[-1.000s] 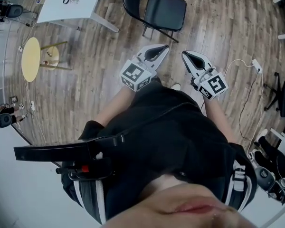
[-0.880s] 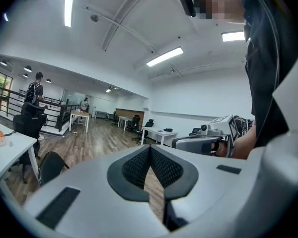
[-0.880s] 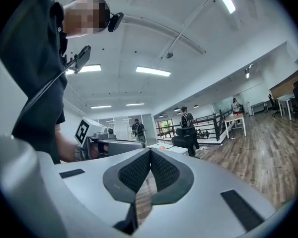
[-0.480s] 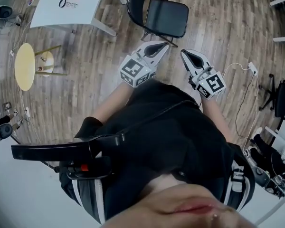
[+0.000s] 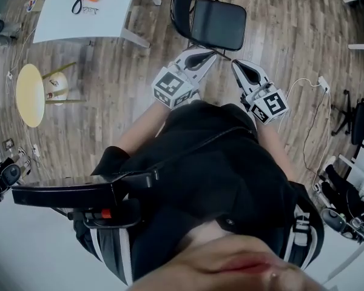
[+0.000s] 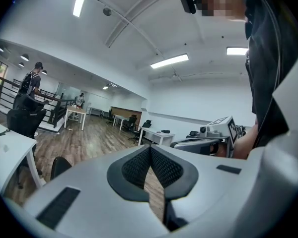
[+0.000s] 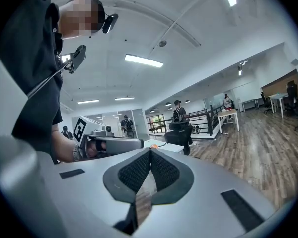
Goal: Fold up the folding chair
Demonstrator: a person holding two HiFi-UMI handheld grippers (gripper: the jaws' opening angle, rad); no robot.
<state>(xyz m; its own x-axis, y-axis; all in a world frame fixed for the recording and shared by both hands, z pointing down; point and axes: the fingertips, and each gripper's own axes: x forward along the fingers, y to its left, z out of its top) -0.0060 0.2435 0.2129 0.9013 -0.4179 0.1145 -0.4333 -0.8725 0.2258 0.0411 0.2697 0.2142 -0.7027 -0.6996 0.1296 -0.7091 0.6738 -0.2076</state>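
While neither gripper holds anything, the folding chair stands unfolded at the top centre of the head view, on the wood-plank floor to the right of a white table.

Left gripper: ribbed black pads pressed together, nothing between. Right gripper: same, closed and empty. Both tips point at the chair from just below it in frame; no contact.

Chair build: thin black tube frame, a curved backrest, and a rounded square seat with a dull sheen, probably vinyl over padding.

Judgement on handling: frame stiff and probably fairly light; the seat should pivot up toward the backrest. The smooth tube may slip in the pads. Best holds look like the top of the backrest with one gripper to steady it, and the seat's front edge with the other to lift. Keep the pads clear of the hinge points.
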